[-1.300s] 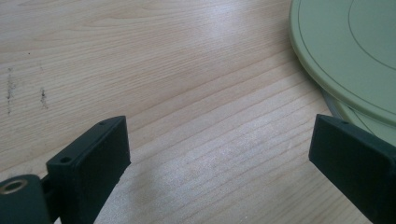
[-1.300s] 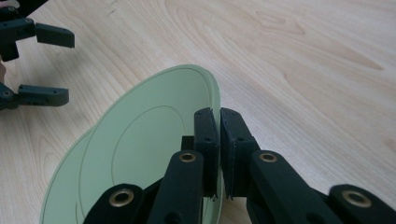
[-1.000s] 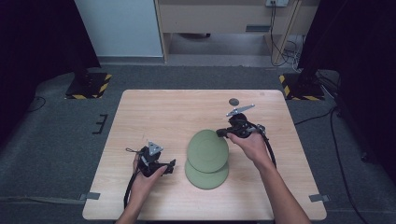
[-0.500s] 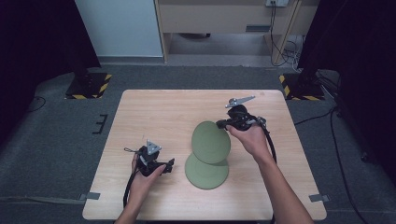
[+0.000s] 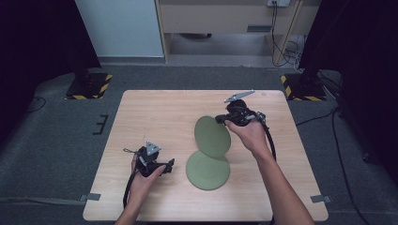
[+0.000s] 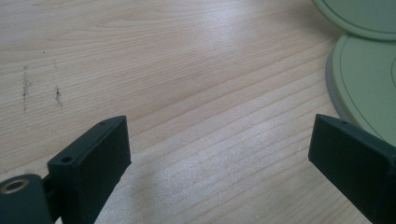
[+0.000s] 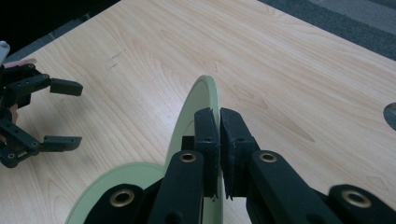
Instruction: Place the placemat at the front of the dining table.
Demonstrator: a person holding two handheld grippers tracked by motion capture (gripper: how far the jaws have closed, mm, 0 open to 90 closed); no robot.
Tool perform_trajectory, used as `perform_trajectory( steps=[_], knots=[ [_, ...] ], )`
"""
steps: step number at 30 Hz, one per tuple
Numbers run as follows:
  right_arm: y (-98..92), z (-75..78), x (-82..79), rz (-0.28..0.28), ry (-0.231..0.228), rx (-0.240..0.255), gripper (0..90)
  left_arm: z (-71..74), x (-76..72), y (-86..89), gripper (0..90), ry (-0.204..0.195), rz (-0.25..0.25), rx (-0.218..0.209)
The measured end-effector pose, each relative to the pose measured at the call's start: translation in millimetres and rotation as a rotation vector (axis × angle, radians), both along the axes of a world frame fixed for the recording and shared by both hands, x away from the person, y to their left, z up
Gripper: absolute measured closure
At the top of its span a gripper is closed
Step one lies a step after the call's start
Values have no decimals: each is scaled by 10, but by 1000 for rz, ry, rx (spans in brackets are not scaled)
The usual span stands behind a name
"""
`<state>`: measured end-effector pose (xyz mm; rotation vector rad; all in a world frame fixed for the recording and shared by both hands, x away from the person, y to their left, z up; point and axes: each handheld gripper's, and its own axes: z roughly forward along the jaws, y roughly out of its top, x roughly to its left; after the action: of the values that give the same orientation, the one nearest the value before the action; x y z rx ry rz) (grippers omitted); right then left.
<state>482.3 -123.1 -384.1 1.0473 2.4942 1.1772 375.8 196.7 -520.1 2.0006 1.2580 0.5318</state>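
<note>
Two pale green plates are on a wooden table point(image 5: 155, 112). One plate point(image 5: 207, 170) lies flat near the front middle. The other plate point(image 5: 212, 137) is tilted up on edge, its lower rim over the flat one. My right gripper point(image 5: 220, 119) is shut on the tilted plate's upper rim; in the right gripper view the jaws point(image 7: 218, 116) pinch that rim point(image 7: 198, 100) above the flat plate point(image 7: 107, 186). My left gripper point(image 5: 168, 167) rests low on the table to the left of the plates, open with nothing between its jaws point(image 6: 219, 126). The flat plate point(image 6: 369, 88) lies just beyond its right jaw.
A small dark round mark point(image 7: 390, 115) sits on the table near the far right. Bare wood stretches across the left and far parts of the table. Grey carpet point(image 5: 56, 140) surrounds it, with stands and cables at the back.
My right gripper has risen with the upper plate, tipping it from lying on the lower plate to standing steeply on edge. The left gripper has stayed put.
</note>
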Motion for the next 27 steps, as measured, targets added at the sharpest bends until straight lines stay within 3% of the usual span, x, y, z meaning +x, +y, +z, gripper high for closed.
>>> perform_trajectory(
  steps=[12,27],
  knots=[
    [39,88,34,-8,-12,4,866,-11,2,-17,49,5,-4,6],
    [31,155,251,-102,-33,37,866,-1,21,42,51,-7,22,-10]
  ],
)
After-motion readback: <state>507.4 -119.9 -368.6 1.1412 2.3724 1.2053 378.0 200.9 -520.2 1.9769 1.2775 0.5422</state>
